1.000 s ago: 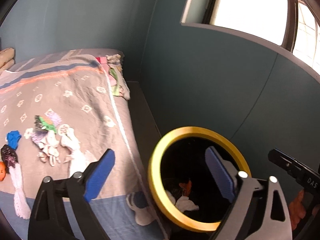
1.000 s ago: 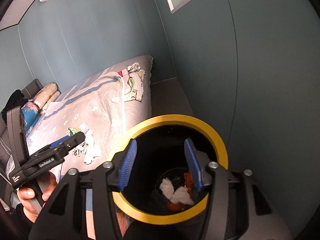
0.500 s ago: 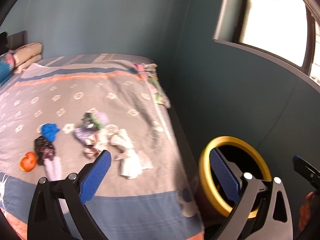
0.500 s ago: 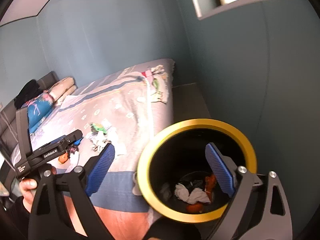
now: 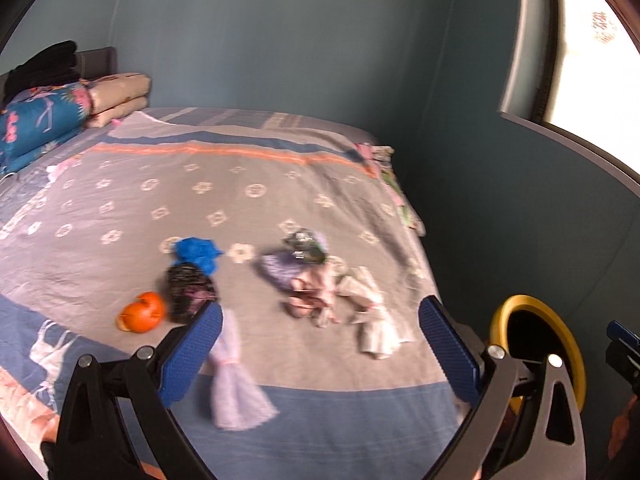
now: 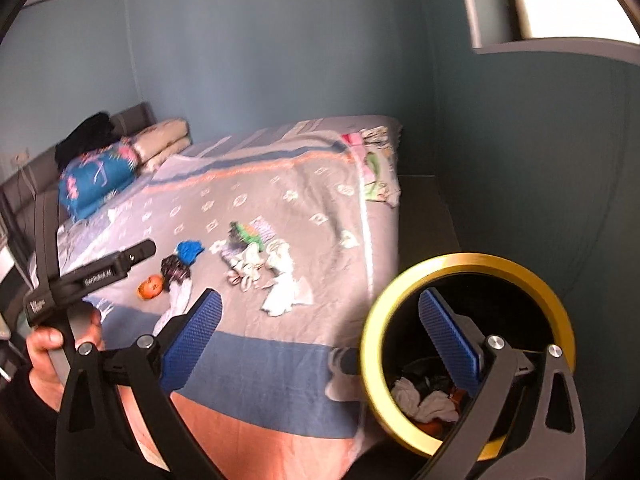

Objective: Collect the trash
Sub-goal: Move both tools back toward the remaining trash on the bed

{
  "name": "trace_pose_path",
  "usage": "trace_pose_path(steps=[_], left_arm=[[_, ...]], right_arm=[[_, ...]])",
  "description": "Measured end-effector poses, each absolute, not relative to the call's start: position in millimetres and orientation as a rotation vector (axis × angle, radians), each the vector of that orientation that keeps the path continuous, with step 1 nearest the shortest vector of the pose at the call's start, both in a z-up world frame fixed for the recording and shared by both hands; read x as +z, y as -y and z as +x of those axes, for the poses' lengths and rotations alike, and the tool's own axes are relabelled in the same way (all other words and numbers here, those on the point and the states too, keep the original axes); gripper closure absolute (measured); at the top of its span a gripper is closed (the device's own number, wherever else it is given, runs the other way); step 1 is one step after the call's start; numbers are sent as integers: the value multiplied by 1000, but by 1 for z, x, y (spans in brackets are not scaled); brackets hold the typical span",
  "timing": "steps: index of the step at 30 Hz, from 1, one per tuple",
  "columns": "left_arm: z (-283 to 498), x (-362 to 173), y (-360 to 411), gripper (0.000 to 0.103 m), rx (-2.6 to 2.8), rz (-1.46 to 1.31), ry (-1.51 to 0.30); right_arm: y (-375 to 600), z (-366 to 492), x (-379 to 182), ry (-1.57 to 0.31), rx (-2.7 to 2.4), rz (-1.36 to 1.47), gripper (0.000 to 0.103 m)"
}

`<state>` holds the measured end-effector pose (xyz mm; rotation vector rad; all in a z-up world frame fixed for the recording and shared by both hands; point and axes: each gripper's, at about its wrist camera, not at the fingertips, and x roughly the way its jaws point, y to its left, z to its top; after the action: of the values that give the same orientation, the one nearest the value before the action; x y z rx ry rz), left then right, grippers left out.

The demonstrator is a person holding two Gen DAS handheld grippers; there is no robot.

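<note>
Two hand-held grippers: left (image 5: 320, 354) wide open and empty, right (image 6: 318, 340) still opening, empty. On the bed (image 5: 120, 184): one orange peel (image 5: 143, 317), one blue scrap (image 5: 198, 254), blurred wrappers and tissues (image 5: 372, 320), uncountable. One bin (image 6: 468, 354) right of bed, its contents partly hidden.

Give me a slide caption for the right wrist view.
Empty right gripper, jaws opening, between the yellow-rimmed bin and trash scattered on the bed.

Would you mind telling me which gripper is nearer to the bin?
Right. The right gripper hangs just beside the bin, one finger over its mouth, jaws opening and empty. The left gripper is over the bed, further away.
</note>
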<state>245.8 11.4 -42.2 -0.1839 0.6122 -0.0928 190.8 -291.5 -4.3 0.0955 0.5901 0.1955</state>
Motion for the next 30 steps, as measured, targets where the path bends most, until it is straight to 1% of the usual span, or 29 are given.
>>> trace_pose_path(steps=[9,16,20,30], left_arm=[[247,-60,-80,8,28,-206,-632],[252,-85,-134,8,119,-232,-673],[256,-102,-157,8,158,-261,-699],[273,-139,-196,8,218,-282,-760]], right_arm=[[224,214,-20,-667,339,75,8],[163,234,-40,-741,444,41,8],[134,249,-56,-809,502,62,8],[76,270,-90,-885,545,-23,8]])
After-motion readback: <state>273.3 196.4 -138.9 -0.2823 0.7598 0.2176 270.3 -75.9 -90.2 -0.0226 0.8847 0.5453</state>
